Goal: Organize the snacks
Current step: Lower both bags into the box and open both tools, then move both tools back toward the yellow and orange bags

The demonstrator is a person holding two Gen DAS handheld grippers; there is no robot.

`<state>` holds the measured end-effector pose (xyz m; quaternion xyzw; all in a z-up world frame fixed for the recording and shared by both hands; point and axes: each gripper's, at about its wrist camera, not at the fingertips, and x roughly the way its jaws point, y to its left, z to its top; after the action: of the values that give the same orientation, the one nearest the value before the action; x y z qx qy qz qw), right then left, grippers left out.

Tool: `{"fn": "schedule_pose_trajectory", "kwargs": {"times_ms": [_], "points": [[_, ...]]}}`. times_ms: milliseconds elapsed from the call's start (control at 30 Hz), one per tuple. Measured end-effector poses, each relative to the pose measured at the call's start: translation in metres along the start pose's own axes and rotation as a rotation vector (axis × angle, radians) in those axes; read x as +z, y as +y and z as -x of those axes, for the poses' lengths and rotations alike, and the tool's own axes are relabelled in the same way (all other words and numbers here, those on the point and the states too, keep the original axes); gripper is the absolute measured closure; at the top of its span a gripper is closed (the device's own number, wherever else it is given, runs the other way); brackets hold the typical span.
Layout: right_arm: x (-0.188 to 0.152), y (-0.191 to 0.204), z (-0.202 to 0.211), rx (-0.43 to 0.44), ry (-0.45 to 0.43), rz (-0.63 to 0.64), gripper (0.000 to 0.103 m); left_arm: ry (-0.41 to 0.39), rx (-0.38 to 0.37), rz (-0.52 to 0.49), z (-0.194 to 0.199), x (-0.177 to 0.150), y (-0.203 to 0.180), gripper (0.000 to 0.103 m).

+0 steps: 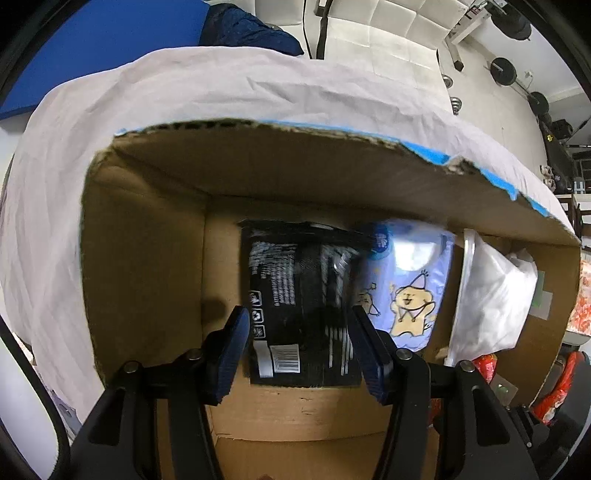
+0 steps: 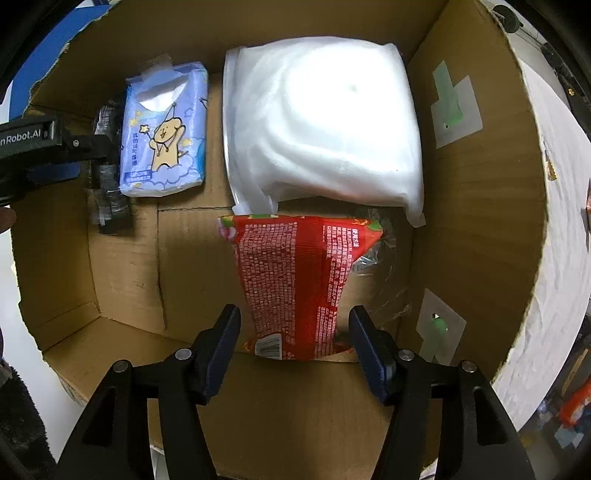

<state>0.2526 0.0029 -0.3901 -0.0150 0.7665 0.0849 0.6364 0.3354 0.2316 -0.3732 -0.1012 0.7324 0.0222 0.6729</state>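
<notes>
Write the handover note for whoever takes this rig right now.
Left gripper: down inside the cardboard box, jaws around the black packet; pad contact unclear.
Right gripper: open, red packet lies loose between its fingers on the box floor.
Already in the box: blue tissue pack beside the black packet, white bag at the far wall.
Left: release the black packet, pull both grippers out.

A home room doubling as a gym: black barbell weight plates (image 1: 503,70) and a white metal weight rack (image 1: 466,31) on pale floor tiles (image 1: 391,40), beyond a white-sheeted bench (image 1: 221,88).
</notes>
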Motion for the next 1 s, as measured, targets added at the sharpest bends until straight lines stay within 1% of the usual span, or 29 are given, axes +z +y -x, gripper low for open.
{"fn": "schedule_pose_trajectory", "kwargs": {"times_ms": [33,100,133,167,200,233,267,333,367,400,433,467,500,567,633,667,733,767,800,867,1000], "points": [[-0.001,0.001,0.001,-0.001,-0.005,0.000,0.032,-0.004,0.000,0.002,0.002,0.001,-0.001,0.050],[-0.002,0.004,0.005,0.002,-0.019,0.000,0.031,-0.022,0.002,0.003,0.010,-0.003,0.000,0.049],[-0.003,0.004,0.007,0.003,-0.024,0.001,0.029,-0.032,0.004,0.003,0.014,-0.004,0.000,0.046],[-0.005,0.004,0.009,0.002,-0.030,0.000,0.024,-0.042,0.007,0.002,0.018,-0.005,0.001,0.045],[-0.005,0.004,0.012,0.004,-0.035,-0.003,0.019,-0.055,0.014,0.002,0.023,-0.008,0.001,0.038],[-0.006,0.004,0.014,0.006,-0.041,-0.006,0.012,-0.080,0.025,0.004,0.030,-0.011,0.002,0.029],[-0.007,0.004,0.018,0.009,-0.052,-0.008,0.009,-0.104,0.031,0.004,0.037,-0.016,0.003,0.026],[-0.008,0.003,0.023,0.009,-0.067,-0.015,0.008,-0.140,0.042,0.002,0.050,-0.026,0.006,0.015],[-0.010,0.003,0.026,0.010,-0.078,-0.017,0.008,-0.159,0.051,0.003,0.057,-0.032,0.008,0.013],[-0.011,0.003,0.029,0.009,-0.086,-0.018,0.007,-0.175,0.053,0.004,0.062,-0.039,0.010,0.007],[-0.012,0.002,0.032,0.007,-0.094,-0.021,0.003,-0.188,0.051,0.005,0.067,-0.045,0.012,0.005],[-0.013,0.002,0.038,0.004,-0.107,-0.020,0.000,-0.207,0.044,0.004,0.074,-0.053,0.013,0.005],[-0.014,0.002,0.042,0.002,-0.119,-0.019,0.000,-0.219,0.039,0.003,0.077,-0.057,0.013,0.005],[-0.018,0.005,0.051,-0.007,-0.146,-0.014,0.000,-0.268,0.031,0.000,0.090,-0.075,0.013,0.005],[-0.023,0.008,0.060,-0.011,-0.173,-0.008,0.000,-0.310,0.042,-0.014,0.099,-0.087,0.010,0.005],[-0.027,0.009,0.066,-0.011,-0.189,-0.004,0.000,-0.325,0.048,-0.018,0.102,-0.088,0.006,0.005],[-0.035,0.009,0.079,-0.010,-0.218,0.005,0.000,-0.358,0.049,-0.028,0.113,-0.104,0.002,0.005],[-0.038,0.009,0.085,-0.011,-0.229,0.010,0.000,-0.367,0.050,-0.029,0.115,-0.108,-0.003,0.005],[-0.043,0.011,0.091,-0.015,-0.244,0.015,0.000,-0.384,0.050,-0.034,0.122,-0.119,-0.005,0.005],[-0.054,0.013,0.105,-0.016,-0.277,0.024,0.000,-0.404,0.052,-0.037,0.130,-0.133,-0.009,0.005],[-0.079,0.011,0.128,-0.032,-0.338,0.018,0.000,-0.425,0.065,-0.047,0.150,-0.156,-0.018,0.005]]}}
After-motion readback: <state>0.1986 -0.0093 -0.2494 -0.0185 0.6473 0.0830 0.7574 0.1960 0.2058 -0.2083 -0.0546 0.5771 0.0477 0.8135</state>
